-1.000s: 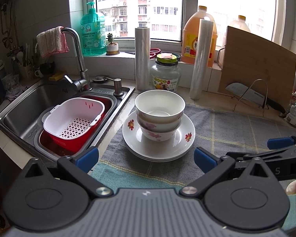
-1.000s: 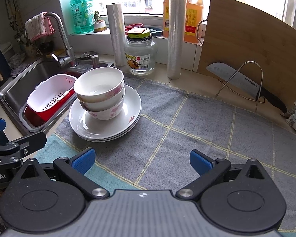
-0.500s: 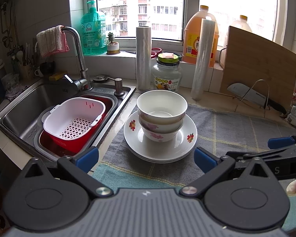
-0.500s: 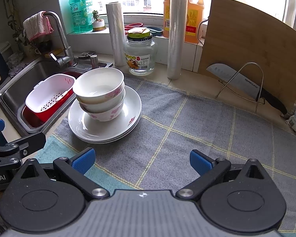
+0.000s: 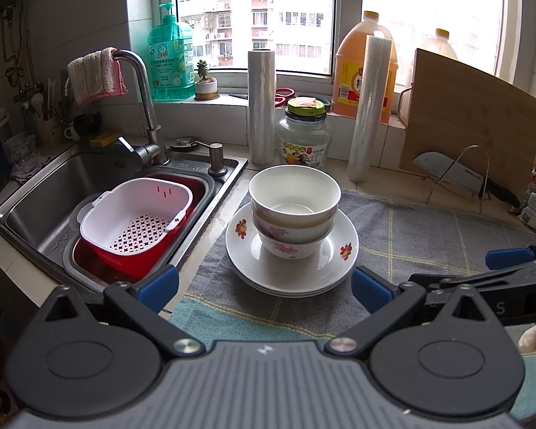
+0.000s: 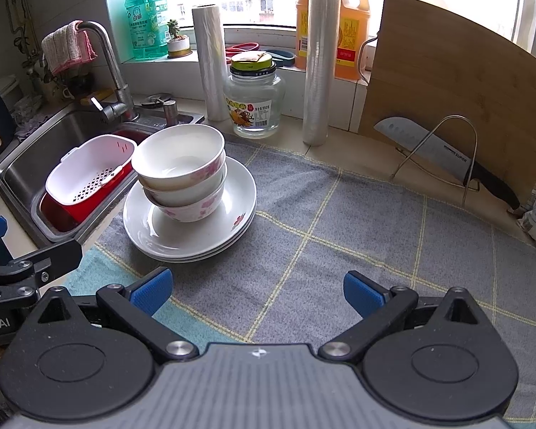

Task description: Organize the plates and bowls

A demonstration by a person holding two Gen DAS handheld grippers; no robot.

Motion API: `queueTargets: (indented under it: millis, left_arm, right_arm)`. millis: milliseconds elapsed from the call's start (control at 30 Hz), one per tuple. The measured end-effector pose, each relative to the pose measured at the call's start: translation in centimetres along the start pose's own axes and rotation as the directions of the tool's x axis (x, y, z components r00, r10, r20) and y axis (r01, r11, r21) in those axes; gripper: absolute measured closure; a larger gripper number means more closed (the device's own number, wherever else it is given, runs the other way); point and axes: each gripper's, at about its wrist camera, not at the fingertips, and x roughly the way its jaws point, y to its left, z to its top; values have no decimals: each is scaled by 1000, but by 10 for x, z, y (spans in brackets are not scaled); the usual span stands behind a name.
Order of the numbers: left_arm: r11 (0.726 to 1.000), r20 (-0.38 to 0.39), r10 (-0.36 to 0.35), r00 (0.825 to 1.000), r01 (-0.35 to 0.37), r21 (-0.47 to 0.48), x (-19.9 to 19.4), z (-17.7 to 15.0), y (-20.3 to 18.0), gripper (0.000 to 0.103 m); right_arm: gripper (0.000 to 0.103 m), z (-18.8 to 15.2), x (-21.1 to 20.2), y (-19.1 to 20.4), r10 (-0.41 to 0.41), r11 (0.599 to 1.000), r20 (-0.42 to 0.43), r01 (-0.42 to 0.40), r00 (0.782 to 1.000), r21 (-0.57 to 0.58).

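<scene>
Bowls, three white floral china ones (image 5: 294,211) nested on stacked white plates (image 5: 291,268), sit on the grey checked cloth (image 6: 357,221) beside the sink (image 5: 53,193), straight ahead of the left gripper (image 5: 264,284); the right gripper (image 6: 257,291) sees them off to its left. Both grippers are spread and empty, so the left is better placed.

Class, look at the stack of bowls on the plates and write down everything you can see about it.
The stack of bowls holds three glossy white bowls that look ceramic, nested upright one inside another. The lower two show pink flower prints; the top one also shows pink flowers in the right wrist view and looks empty. The stack stands slightly off-centre on the plates, which lie on the grey checked cloth beside the sink. Neither claw touches it.
</scene>
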Motion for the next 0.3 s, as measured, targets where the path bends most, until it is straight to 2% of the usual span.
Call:
queueTargets:
  millis: [300]
  left_arm:
    - [1000,-2,-5,1000,5,0,1,1,-2,1]
  right_arm:
    - [0,3,2,-2,-2,1000,-3,2,1000,4]
